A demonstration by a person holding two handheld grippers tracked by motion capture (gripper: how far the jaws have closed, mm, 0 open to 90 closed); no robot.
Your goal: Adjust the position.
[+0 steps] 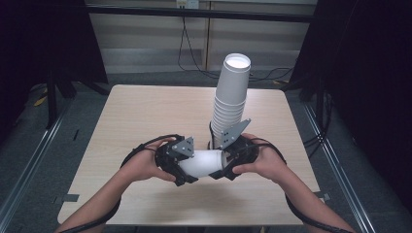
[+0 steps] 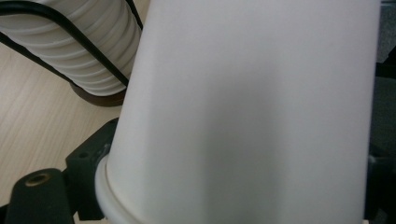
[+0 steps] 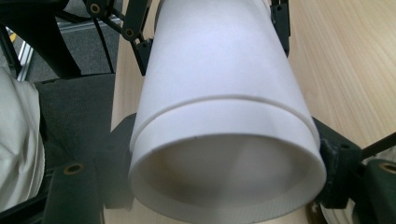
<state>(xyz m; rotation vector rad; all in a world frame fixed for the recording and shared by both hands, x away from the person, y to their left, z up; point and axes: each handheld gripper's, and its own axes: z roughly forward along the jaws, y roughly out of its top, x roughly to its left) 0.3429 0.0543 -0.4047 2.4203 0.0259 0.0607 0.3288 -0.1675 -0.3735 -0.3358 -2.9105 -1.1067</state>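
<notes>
Two nested white paper cups [image 1: 203, 162] lie sideways just above the table's near half, held between both grippers. My left gripper [image 1: 186, 167] is shut on the narrow base end [image 2: 243, 116]. My right gripper [image 1: 227, 161] is shut on the wide mouth end [image 3: 224, 140], one jaw on each side of the rim. In the right gripper view the open mouth faces the camera, and a rim line shows where one cup sits inside the other. The left gripper's fingers [image 3: 140, 44] clasp the far end. Behind the hands, a tall stack of white cups [image 1: 231, 94] stands on a dark base.
The light wooden table [image 1: 141, 116] is bare on its left and far parts. The cup stack [image 2: 79, 51] stands close behind the held cups, with a black cable [image 2: 70, 39] across it. Metal rails [image 1: 29, 160] run along both sides of the table. Cables [image 1: 194, 63] lie on the floor beyond.
</notes>
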